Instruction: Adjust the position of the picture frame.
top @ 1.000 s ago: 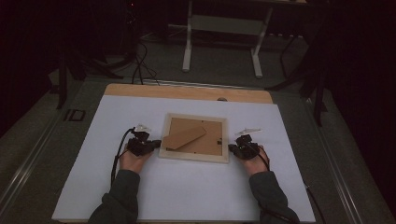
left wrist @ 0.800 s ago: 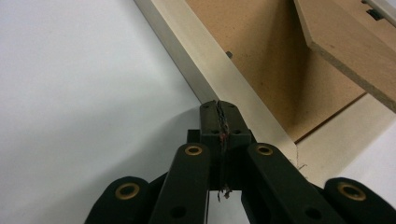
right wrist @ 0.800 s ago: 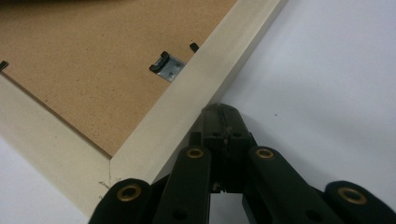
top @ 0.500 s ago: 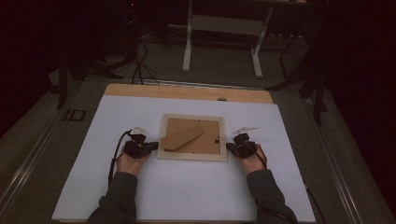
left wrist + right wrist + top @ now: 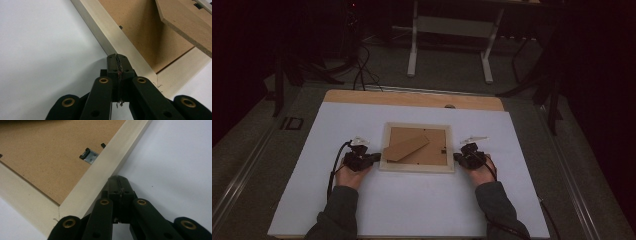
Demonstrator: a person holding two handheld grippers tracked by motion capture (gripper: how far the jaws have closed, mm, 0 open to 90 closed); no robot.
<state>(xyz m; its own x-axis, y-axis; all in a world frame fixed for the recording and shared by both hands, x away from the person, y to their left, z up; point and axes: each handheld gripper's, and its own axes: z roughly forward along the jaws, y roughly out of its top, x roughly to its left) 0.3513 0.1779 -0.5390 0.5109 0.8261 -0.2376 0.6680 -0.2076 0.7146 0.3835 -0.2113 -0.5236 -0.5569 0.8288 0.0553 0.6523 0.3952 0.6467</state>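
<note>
Cream wooden picture frame (image 5: 417, 167), face down: squared by closed left gripper (image 5: 373, 158) at 9 o'clock, closed right gripper (image 5: 457, 157) at 3 o'clock; even, opposed pressure advised.

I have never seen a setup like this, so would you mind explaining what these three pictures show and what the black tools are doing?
A person sits at a table covered by a white sheet and holds a black two-jaw tool in each hand. The high view looks down from above the person's side: the left hand-held gripper is at the left edge of a picture frame, the right hand-held gripper at its right edge. The frame lies face down, so you see its brown backing board with the fold-out stand. The other two pictures come from cameras riding on each tool, looking along its jaws. In both, the jaws are shut with nothing between them, their tips against the frame's pale wooden border. A small metal hanger clip shows in the right gripper view.
</note>
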